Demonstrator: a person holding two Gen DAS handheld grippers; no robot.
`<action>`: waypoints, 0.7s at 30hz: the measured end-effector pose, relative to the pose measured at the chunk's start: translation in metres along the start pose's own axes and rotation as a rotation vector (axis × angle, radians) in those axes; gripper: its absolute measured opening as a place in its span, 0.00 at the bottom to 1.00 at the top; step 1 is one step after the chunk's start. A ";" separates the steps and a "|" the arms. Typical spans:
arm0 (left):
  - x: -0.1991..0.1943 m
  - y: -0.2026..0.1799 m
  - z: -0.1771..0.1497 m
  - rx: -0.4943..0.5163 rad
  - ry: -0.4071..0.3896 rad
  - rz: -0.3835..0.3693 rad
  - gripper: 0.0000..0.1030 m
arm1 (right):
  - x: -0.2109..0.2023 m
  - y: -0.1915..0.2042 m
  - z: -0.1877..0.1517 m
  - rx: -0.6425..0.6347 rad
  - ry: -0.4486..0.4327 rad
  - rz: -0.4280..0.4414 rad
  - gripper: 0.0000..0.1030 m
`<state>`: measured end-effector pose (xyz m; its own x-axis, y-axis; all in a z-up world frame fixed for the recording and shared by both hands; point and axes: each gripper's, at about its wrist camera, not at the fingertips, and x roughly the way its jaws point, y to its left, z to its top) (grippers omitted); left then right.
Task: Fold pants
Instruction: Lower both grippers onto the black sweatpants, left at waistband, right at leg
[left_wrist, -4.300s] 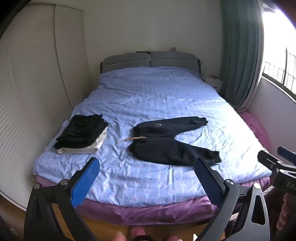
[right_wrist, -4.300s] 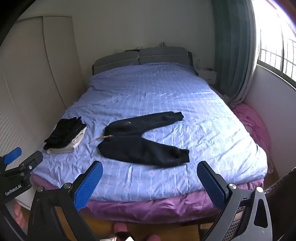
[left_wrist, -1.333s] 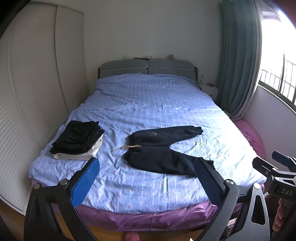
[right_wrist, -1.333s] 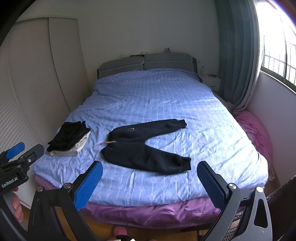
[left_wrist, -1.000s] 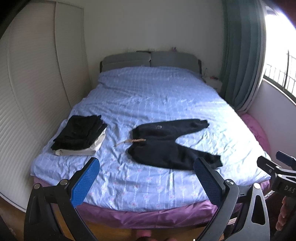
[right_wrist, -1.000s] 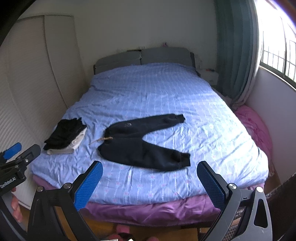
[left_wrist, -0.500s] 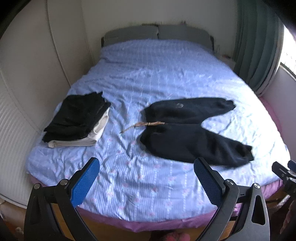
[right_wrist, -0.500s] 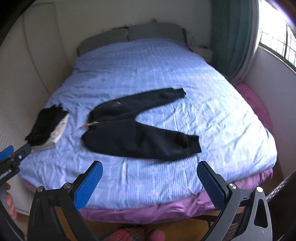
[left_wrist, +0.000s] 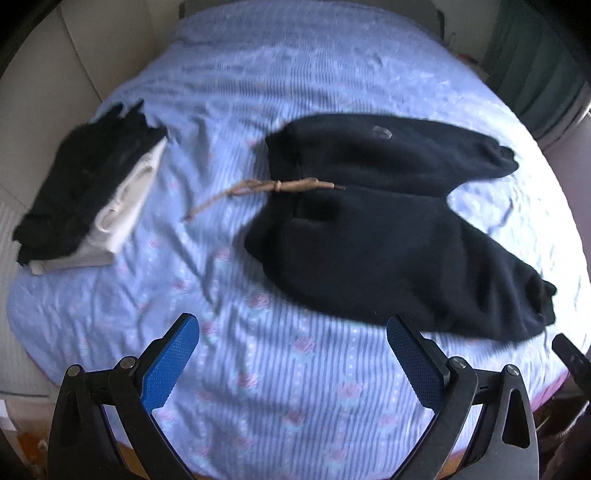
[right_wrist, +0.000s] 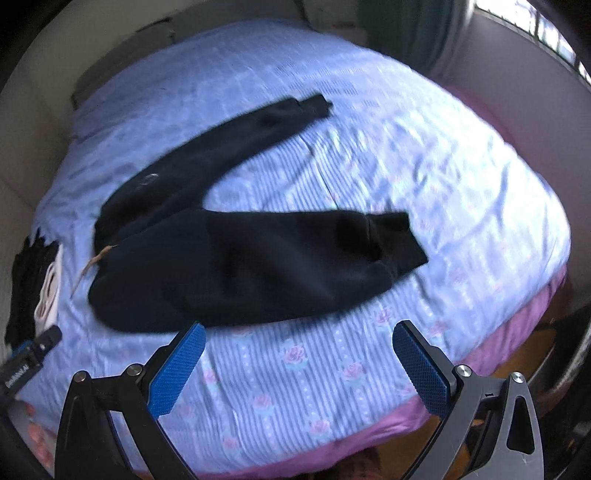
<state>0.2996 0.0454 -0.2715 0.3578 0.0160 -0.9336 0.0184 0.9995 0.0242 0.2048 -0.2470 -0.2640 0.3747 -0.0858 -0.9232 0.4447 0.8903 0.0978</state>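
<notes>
Black sweatpants (left_wrist: 373, 221) (right_wrist: 236, 254) lie spread on the blue bed sheet (left_wrist: 258, 350), waist to the left, the two legs splayed apart to the right. A tan drawstring (left_wrist: 258, 188) trails left from the waistband. My left gripper (left_wrist: 291, 354) hovers open over the sheet just in front of the near leg, nothing between its blue pads. The right gripper (right_wrist: 299, 358) is open too, above the sheet in front of the near leg, whose cuff (right_wrist: 395, 240) lies beyond it.
A stack of folded black and white clothes (left_wrist: 88, 181) (right_wrist: 37, 284) sits at the bed's left edge. Pink bedding (right_wrist: 498, 347) hangs along the near edge. Curtains (left_wrist: 535, 62) and a wall stand to the right, a wardrobe (left_wrist: 55, 55) to the left.
Both grippers have moved forward and down towards the bed, so the pants fill much more of each view. Both stay open. The pants have not moved.
</notes>
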 end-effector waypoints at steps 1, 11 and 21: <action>0.008 -0.002 0.001 -0.003 0.013 0.002 1.00 | 0.009 -0.003 0.000 0.007 0.010 -0.002 0.99; 0.082 -0.001 0.010 -0.147 0.131 -0.065 1.00 | 0.073 -0.030 0.005 0.127 0.093 -0.017 0.99; 0.131 -0.008 0.011 -0.258 0.221 -0.142 0.96 | 0.126 -0.044 0.005 0.182 0.169 0.007 0.94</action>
<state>0.3567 0.0396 -0.3899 0.1576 -0.1468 -0.9765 -0.1927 0.9653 -0.1762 0.2363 -0.2996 -0.3832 0.2435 0.0098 -0.9699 0.5872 0.7944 0.1554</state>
